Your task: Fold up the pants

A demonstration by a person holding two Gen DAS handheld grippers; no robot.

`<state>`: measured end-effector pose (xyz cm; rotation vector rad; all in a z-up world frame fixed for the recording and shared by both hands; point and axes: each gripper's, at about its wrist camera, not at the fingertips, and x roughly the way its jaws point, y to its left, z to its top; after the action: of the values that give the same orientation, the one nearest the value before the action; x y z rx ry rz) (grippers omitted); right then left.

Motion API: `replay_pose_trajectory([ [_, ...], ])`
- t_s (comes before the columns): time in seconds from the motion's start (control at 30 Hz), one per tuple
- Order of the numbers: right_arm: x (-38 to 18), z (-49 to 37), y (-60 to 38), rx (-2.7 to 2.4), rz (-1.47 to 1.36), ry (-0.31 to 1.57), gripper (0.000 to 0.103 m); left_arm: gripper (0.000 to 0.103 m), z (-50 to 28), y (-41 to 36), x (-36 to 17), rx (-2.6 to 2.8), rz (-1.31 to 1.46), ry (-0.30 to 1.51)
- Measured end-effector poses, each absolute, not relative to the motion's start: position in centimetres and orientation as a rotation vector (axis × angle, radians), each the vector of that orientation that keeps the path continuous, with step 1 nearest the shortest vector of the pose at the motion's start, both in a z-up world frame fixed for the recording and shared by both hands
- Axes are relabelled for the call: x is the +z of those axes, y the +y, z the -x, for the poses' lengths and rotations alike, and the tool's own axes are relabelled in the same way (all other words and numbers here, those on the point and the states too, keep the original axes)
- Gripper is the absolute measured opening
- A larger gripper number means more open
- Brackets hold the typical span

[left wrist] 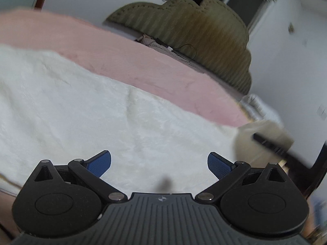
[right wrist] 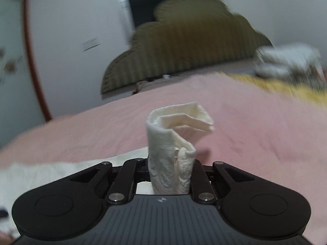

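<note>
The pants point(left wrist: 106, 110) are white and fleecy and lie spread on a pink bedsheet point(left wrist: 122, 61). My left gripper point(left wrist: 159, 164) is open and empty just above the cloth, blue pads point(left wrist: 100, 163) wide apart. My right gripper point(right wrist: 170, 173) is shut on a bunched end of the pants point(right wrist: 171, 143), which sticks up between its fingers with the edge curling forward. More white cloth point(right wrist: 51, 173) trails to its left. At the right edge of the left wrist view a blurred dark bar point(left wrist: 273, 145) holds lifted cloth; it looks like the right gripper.
An olive cloud-shaped headboard point(left wrist: 194, 30) point(right wrist: 184, 47) stands at the far end of the bed against a white wall. A yellow cloth point(right wrist: 276, 85) and a white stool point(right wrist: 290, 59) are at the far right. A dark doorway point(right wrist: 147, 2) is behind.
</note>
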<state>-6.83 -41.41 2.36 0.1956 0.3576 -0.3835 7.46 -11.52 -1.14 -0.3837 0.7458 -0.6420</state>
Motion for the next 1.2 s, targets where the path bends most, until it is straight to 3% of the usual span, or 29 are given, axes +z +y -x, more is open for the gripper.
replay_pose_trajectory([
  [0.27,2.2,4.4,-32.5,-0.232,0.05,0.361,0.012,0.102,-13.2,-15.1,-1.9,-0.897,0.837,1.035],
  [0.6,2.5,4.8,-29.3,-0.154,0.121,0.372,0.012,0.099,-15.5,-17.7,-2.4,-0.82,0.893,1.026],
  [0.67,2.4,4.7,-28.4,-0.144,0.155,0.386,0.012,0.087,-16.0,-16.9,-2.2,-0.813,0.922,1.01],
  [0.83,2.4,3.9,-27.2,-0.101,0.164,0.398,0.013,0.038,-17.2,-15.6,-1.9,-0.795,0.89,1.032],
  [0.9,2.5,3.5,-26.4,-0.081,0.185,0.401,0.013,0.023,-17.4,-14.7,-1.0,-0.798,0.817,1.013],
  [1.03,2.8,2.4,-24.7,-0.034,0.209,0.406,0.013,0.01,-17.6,-12.7,2.3,-0.769,0.566,0.918],
  [1.2,3.0,-0.6,-21.9,0.049,0.194,0.415,0.013,0.008,-18.3,-10.4,5.6,-0.653,0.304,0.805],
])
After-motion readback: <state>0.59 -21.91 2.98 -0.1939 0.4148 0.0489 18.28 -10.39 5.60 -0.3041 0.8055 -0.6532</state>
